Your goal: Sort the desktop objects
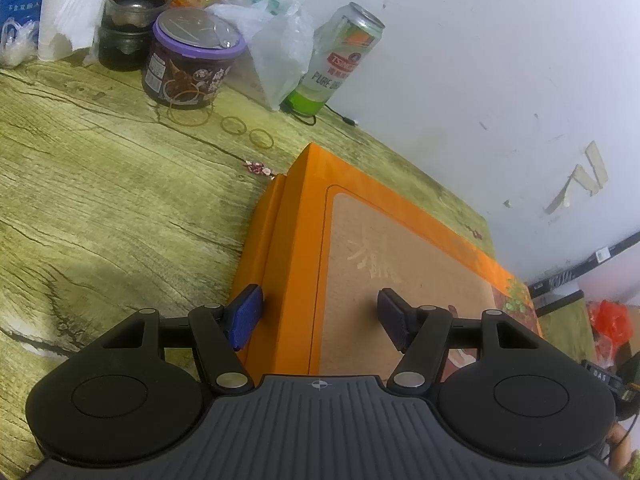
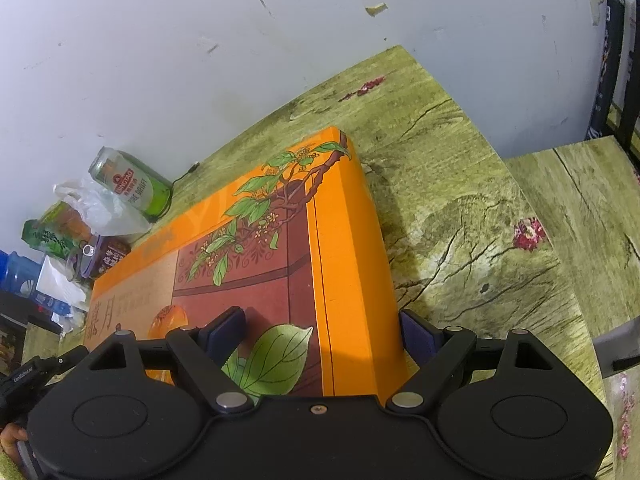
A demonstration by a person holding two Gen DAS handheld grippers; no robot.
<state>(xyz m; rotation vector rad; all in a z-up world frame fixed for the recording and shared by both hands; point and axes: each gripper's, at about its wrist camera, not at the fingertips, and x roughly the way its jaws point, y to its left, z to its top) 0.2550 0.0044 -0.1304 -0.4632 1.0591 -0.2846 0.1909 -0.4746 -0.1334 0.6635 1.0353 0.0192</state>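
Note:
A large flat orange gift box (image 1: 384,248) with a tan panel and leaf artwork lies on the wood-grain table (image 1: 100,200). My left gripper (image 1: 318,314) is open and straddles the box's left edge, one blue pad beside the side wall, the other over the lid. In the right wrist view the same box (image 2: 280,240) fills the middle. My right gripper (image 2: 322,336) is open and straddles the box's right edge, left pad over the lid, right pad beside the side wall. Whether the pads touch the box cannot be told.
At the back by the white wall stand a green beer can (image 1: 340,60), a purple-lidded jar (image 1: 188,64), a dark glass jar (image 1: 128,20), plastic bags (image 1: 276,40) and a paper roll (image 1: 68,8). Rubber bands (image 1: 236,126) lie on the table. A lower table (image 2: 592,216) stands at right.

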